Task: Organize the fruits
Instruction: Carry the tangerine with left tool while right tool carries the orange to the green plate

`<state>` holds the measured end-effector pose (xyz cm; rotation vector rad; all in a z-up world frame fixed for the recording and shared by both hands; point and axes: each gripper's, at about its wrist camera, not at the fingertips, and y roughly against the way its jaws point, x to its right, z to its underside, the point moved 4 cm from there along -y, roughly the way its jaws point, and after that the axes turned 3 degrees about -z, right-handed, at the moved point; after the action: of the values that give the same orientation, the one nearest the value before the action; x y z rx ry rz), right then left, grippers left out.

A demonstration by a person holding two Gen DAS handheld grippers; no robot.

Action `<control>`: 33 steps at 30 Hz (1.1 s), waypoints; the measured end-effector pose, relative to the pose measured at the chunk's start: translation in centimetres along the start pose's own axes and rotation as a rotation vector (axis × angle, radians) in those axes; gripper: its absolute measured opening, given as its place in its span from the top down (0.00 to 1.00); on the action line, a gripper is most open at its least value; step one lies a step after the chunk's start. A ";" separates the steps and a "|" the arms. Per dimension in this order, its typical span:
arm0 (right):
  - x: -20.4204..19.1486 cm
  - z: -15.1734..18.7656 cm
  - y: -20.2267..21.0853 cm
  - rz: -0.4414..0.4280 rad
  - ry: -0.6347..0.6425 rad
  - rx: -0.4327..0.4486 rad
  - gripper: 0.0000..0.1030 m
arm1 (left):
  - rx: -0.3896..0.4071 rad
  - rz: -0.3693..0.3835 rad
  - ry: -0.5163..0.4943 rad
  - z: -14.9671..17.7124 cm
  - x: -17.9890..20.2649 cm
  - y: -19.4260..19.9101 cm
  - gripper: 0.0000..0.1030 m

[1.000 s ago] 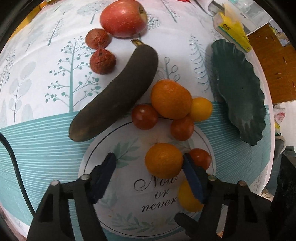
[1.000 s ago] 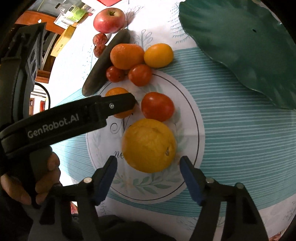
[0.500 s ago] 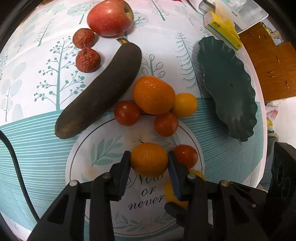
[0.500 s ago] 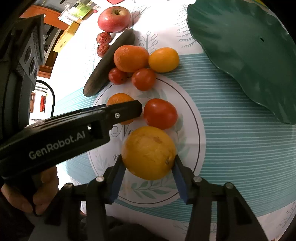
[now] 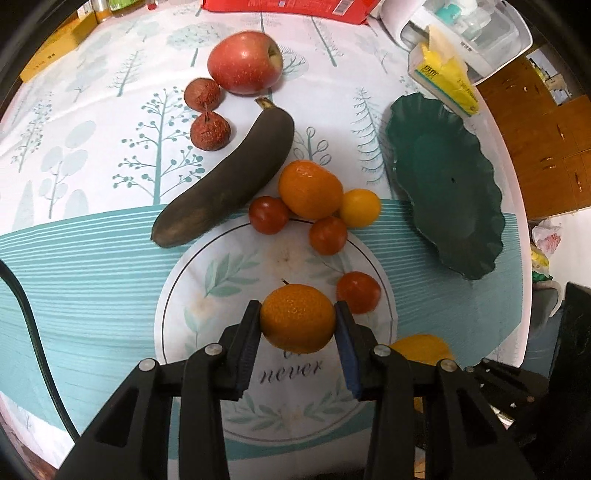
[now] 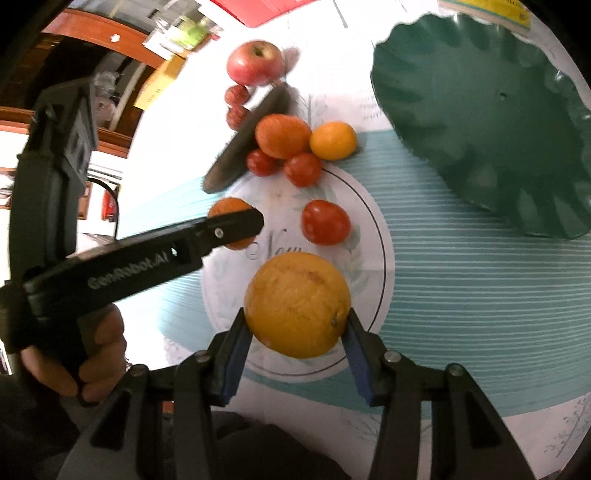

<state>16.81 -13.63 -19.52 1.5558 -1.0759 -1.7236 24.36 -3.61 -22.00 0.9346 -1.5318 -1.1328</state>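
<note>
In the left wrist view, a tablecloth [image 5: 110, 155] printed with pale trees and teal stripes covers the table, a wooden cabinet [image 5: 546, 147] stands far right, and a tissue pack [image 5: 447, 81] lies beside the empty green leaf-shaped dish [image 5: 447, 184]. An apple [image 5: 244, 62], two lychees [image 5: 209, 131], a blackened banana [image 5: 229, 181], a mandarin [image 5: 310, 189] and tomatoes [image 5: 269, 215] lie farther off. The left gripper [image 5: 298, 325] is clamped on a small orange [image 5: 297, 318], held near the camera. A second ago its jaws stood wide around that fruit, which sat on the cloth.

In the right wrist view, a wooden shelf [image 6: 92, 33] shows far left, and a hand [image 6: 96, 354] grips the other tool. The right gripper [image 6: 297, 325] pinches a large yellow orange [image 6: 297, 303] above the printed circle; earlier it was open around it.
</note>
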 end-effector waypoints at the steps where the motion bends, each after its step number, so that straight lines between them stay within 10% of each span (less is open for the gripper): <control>1: -0.1 0.2 0.5 -0.005 0.009 0.007 0.53 | 0.007 -0.001 0.001 0.2 0.0 0.5 0.64; 33: 7.6 -0.8 17.9 0.112 0.070 0.299 0.53 | 0.293 0.006 -0.077 0.4 10.8 12.0 0.63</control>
<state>14.62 -29.33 -8.18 1.6839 -1.4070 -1.4730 21.12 -10.41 -7.75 1.0894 -1.7954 -0.9647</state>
